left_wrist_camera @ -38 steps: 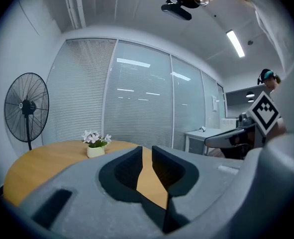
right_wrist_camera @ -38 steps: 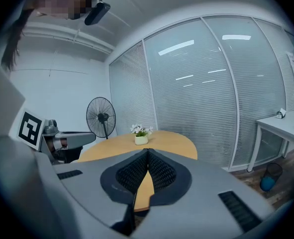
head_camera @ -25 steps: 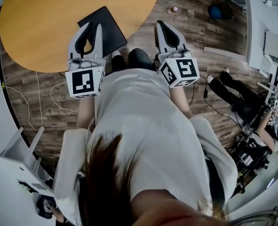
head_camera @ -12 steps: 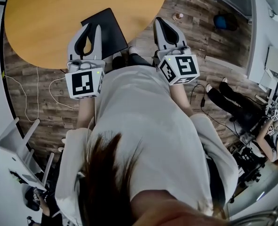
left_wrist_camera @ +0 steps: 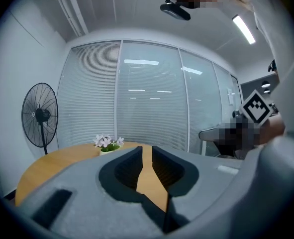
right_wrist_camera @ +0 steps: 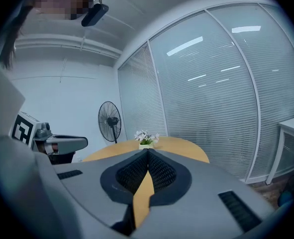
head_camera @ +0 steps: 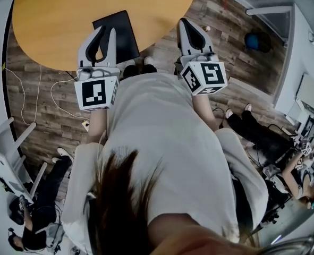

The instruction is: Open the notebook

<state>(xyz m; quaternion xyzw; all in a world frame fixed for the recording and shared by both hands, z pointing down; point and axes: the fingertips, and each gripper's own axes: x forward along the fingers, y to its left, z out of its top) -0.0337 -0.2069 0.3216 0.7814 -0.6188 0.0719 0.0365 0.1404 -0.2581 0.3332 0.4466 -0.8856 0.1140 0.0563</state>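
Two grippers are held out level in front of the person, side by side over the near edge of the round table (head_camera: 61, 15). At the left, the left gripper (head_camera: 107, 30) has its jaws a little apart: its own view shows a narrow slot between the pads with only tabletop behind it, so it holds nothing. Just to its right the notebook (head_camera: 122, 33) lies shut and flat on the table's near rim, black cover up, and in the head view the left gripper's inner finger overlaps the notebook's left edge. Neither gripper view shows the notebook, which sits below where they look. Its long side runs away from the person, leaning slightly leftward, roughly along the line both grippers point. Further right, well clear of the notebook and about at the table's rim above the wooden floor (head_camera: 162, 36), the right gripper (head_camera: 184, 21) has its jaws closed tip to tip on nothing. The left gripper is plainly the nearer; to lift the cover it would likely need to drop and reach an edge.
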